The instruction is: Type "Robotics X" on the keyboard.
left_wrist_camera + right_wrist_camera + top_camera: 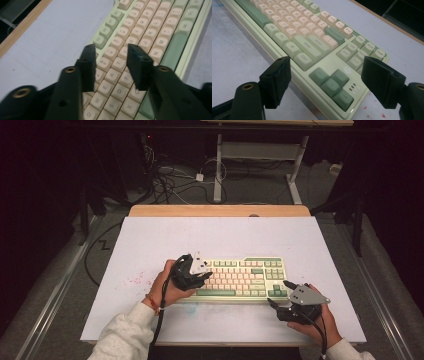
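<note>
On the white matte table [150, 235], seen from above, a pale green keyboard [250, 270] is lying flat, the left gripper [202, 277] hovering over its left end. Along the left gripper's view, its blocky black jaws are standing partly apart above rounded cream keys [112, 75], gripping nothing. Along the right gripper [325, 82] view, its jaws are gaping wide around the keyboard's arrow-key corner.

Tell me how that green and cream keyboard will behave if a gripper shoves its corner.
The keyboard looks rigid and lies flat, so it should slide or pivot on the smooth white table, not tip. Its keys probably give under pressure.
</note>
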Demonstrator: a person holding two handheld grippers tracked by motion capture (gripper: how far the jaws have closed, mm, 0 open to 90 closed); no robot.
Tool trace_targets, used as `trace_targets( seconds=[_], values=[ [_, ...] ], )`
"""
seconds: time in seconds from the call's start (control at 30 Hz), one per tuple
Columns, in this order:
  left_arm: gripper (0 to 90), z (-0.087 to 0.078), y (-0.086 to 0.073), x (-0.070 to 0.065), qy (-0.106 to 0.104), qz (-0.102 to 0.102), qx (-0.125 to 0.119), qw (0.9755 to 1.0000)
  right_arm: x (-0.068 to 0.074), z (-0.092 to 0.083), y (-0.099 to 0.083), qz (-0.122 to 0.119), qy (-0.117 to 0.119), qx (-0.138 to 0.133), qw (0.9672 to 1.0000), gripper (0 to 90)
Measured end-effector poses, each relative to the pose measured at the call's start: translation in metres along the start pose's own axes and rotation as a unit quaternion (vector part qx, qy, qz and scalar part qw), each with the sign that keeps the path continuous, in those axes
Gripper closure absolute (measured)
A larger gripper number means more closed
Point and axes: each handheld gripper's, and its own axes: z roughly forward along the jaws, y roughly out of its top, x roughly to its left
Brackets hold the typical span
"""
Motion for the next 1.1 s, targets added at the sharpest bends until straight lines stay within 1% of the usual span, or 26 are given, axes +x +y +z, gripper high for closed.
trace_targets(
  seconds=[0.07, 0.13, 0.17, 0.2, 0.27, 0.3, 0.37, 0.4, 0.47, 0.57, 0.7, 0.77, 0.87, 0.97, 1.1],
  values=[
    [47.3, -0.005, -0.005, -0.001, 0.007, -0.001, -0.013, 0.9999, -0.001, 0.001, 0.001, 0.001, 0.001, -0.002, 1.0000, 24.3],
    [37.8, -0.009, -0.010, -0.002, 0.017, -0.004, -0.019, 0.9997, -0.001, 0.001, 0.001, 0.000, 0.003, -0.003, 1.0000, 24.3],
    [34.9, -0.011, -0.013, -0.003, 0.017, -0.005, -0.020, 0.9996, -0.001, 0.002, 0.002, 0.001, 0.004, -0.003, 1.0000, 24.3],
    [33.3, -0.014, -0.016, -0.003, 0.019, -0.004, -0.025, 0.9995, -0.001, 0.002, 0.002, 0.000, 0.004, -0.004, 1.0000, 24.2],
    [31.0, -0.019, -0.022, -0.005, 0.033, -0.010, -0.038, 0.9987, -0.001, 0.002, 0.003, 0.000, 0.004, -0.006, 1.0000, 24.2],
    [28.9, -0.022, -0.026, -0.005, 0.034, -0.013, -0.043, 0.9984, -0.002, 0.002, 0.003, 0.000, 0.004, -0.007, 1.0000, 24.3],
    [25.8, -0.028, -0.034, -0.006, 0.045, -0.016, -0.052, 0.9975, -0.002, 0.003, 0.004, 0.001, 0.005, -0.007, 1.0000, 24.2],
    [24.6, -0.029, -0.037, -0.007, 0.047, -0.016, -0.051, 0.9974, -0.002, 0.003, 0.005, 0.003, 0.005, -0.006, 1.0000, 24.2],
    [22.0, -0.032, -0.043, -0.007, 0.065, -0.015, -0.046, 0.9967, -0.002, 0.004, 0.005, 0.002, 0.005, -0.006, 1.0000, 24.2],
    [21.7, -0.039, -0.053, -0.004, 0.074, -0.020, -0.046, 0.9960, -0.002, 0.006, 0.006, 0.000, 0.004, -0.003, 1.0000, 24.3],
    [21.0, -0.044, -0.063, -0.004, 0.086, -0.024, -0.045, 0.9950, -0.003, 0.007, 0.007, 0.001, 0.004, -0.002, 1.0000, 24.4],
    [20.5, -0.046, -0.067, -0.005, 0.088, -0.025, -0.042, 0.9949, -0.004, 0.008, 0.007, 0.002, 0.004, -0.002, 1.0000, 24.4],
    [19.8, -0.047, -0.073, -0.008, 0.092, -0.016, -0.031, 0.9951, -0.004, 0.008, 0.007, 0.002, 0.004, -0.002, 1.0000, 24.4],
    [19.1, -0.049, -0.078, -0.011, 0.093, -0.018, -0.026, 0.9951, -0.004, 0.008, 0.008, 0.002, 0.004, -0.002, 1.0000, 24.8],
    [18.6, -0.052, -0.087, -0.014, 0.095, -0.024, -0.020, 0.9950, -0.005, 0.007, 0.008, 0.010, 0.009, -0.008, 0.9999, 25.4]
  ],
)
